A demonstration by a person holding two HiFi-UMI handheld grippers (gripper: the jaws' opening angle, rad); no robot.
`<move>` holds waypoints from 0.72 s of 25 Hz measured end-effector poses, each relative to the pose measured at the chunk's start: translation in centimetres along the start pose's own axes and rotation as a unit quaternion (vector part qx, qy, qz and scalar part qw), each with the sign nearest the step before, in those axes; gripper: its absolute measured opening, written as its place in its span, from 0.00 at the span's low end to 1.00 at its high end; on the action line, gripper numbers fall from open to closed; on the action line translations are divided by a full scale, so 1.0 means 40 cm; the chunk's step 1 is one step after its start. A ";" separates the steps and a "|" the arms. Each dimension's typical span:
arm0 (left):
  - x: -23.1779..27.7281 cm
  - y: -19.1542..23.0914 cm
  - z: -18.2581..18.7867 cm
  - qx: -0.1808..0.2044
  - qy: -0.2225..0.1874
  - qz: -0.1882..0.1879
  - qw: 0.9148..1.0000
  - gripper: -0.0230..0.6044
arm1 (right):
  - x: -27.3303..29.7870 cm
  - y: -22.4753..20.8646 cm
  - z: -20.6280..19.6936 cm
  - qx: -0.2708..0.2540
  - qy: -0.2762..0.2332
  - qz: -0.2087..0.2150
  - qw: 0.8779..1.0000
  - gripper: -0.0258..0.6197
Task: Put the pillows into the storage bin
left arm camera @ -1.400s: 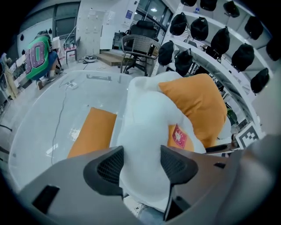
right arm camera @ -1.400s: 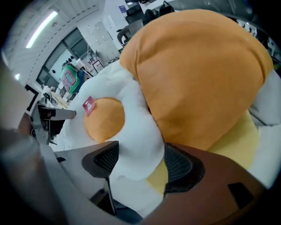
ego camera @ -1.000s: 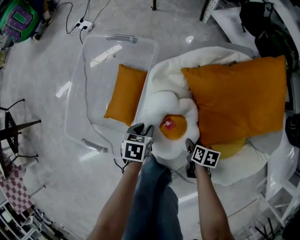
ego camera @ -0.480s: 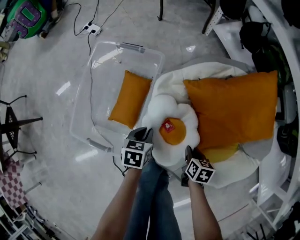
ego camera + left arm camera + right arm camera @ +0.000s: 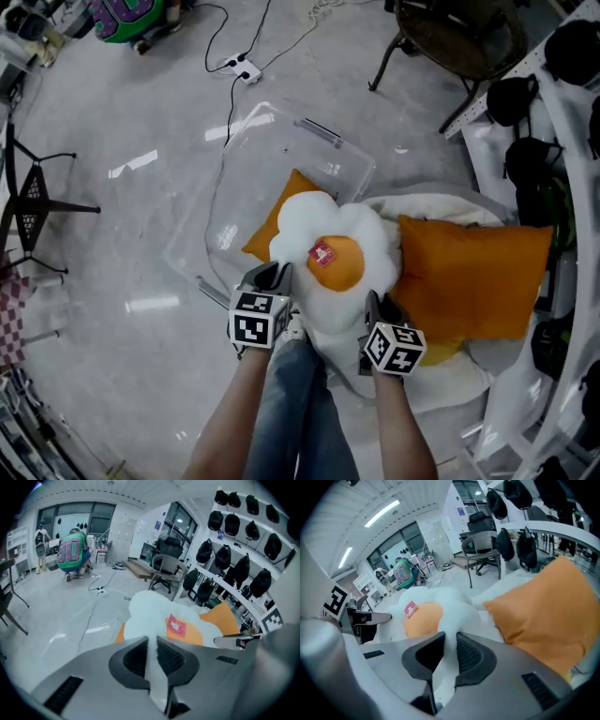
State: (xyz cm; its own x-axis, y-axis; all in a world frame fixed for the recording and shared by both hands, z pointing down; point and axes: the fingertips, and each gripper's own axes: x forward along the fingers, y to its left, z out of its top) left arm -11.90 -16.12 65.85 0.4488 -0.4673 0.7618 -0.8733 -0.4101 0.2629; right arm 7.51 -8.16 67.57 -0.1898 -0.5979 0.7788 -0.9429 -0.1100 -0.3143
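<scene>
- Grey floor [image 5: 112, 187] lay below in the head view, with the clear bin [image 5: 246, 159] on it and a small orange pillow [image 5: 265, 236] already inside. The egg pillow [image 5: 333, 258] hung between the left gripper [image 5: 272, 277] and the right gripper [image 5: 375, 305]. It sat partly over the bin's near side and partly over the white cushion [image 5: 441, 389], just beside the big orange pillow [image 5: 473, 277]. Let go from there, I reckoned, it would land across the rim and not in the bin.
- Left gripper view: the left gripper [image 5: 151, 644] was clenched on a thin fold of white plush at the edge of the egg pillow [image 5: 145, 613]. So slim a pinch of soft stuff could slide out if the pillow swung or snagged on the bin wall.
- Right gripper view: the right gripper [image 5: 450, 641] was likewise clamped on the white edge of the egg pillow [image 5: 454, 604], with the big orange pillow [image 5: 543, 611] close on its right. If one side slipped, the pillow would dangle from the other and probably drag the rim. A brush against the big pillow might also pull it off the cushion.
</scene>
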 end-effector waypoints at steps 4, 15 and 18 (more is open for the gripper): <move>-0.033 0.147 0.027 -0.028 -0.024 0.038 0.999 0.11 | 0.110 0.124 0.079 -0.049 -0.001 0.034 0.998 0.14; -0.029 0.471 -0.008 -0.056 -0.039 0.120 0.990 0.13 | 0.379 0.379 0.152 -0.158 0.006 0.093 0.983 0.21; -0.011 0.530 -0.066 -0.068 -0.006 0.146 0.987 0.29 | 0.420 0.384 0.146 -0.162 0.017 0.082 0.983 0.29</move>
State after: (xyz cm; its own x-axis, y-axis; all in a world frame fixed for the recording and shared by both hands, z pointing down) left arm -31.12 -22.56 72.66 0.1762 -0.5591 0.8101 -0.9827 -0.1480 0.1116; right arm -8.56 -24.54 72.67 -0.3496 -0.5597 0.7514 -0.9358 0.2472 -0.2512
